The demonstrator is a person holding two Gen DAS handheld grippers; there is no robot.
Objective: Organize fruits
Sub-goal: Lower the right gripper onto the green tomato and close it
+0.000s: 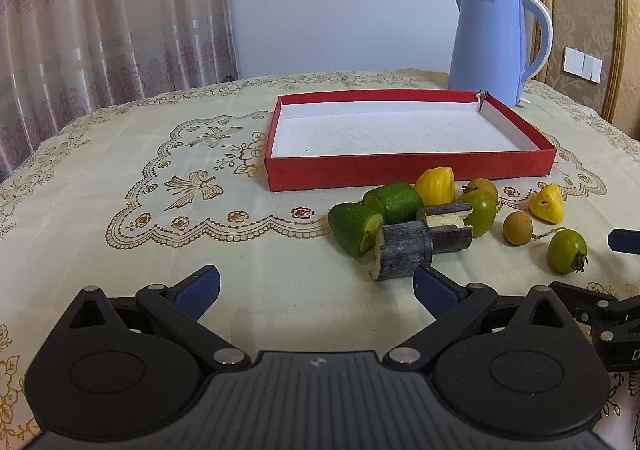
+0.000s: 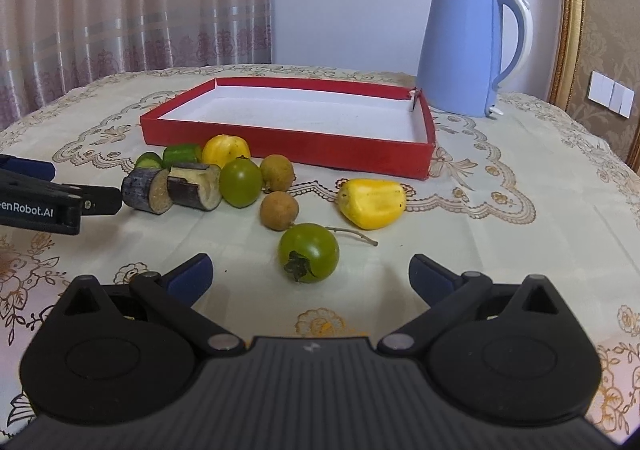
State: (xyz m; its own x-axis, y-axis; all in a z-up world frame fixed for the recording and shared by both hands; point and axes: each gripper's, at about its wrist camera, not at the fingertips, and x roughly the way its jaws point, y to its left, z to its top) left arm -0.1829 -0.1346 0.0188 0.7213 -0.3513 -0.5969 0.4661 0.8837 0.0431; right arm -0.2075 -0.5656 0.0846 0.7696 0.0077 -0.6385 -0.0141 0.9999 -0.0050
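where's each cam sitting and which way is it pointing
Left wrist: low over the cream embroidered tablecloth, facing the red shallow cardboard box; the open left gripper fills the foreground, the dark sugarcane pieces ahead.
Right wrist: low, further right; the open right gripper frames a green tomato.
Shared: box, fruit, pale blue electric kettle.
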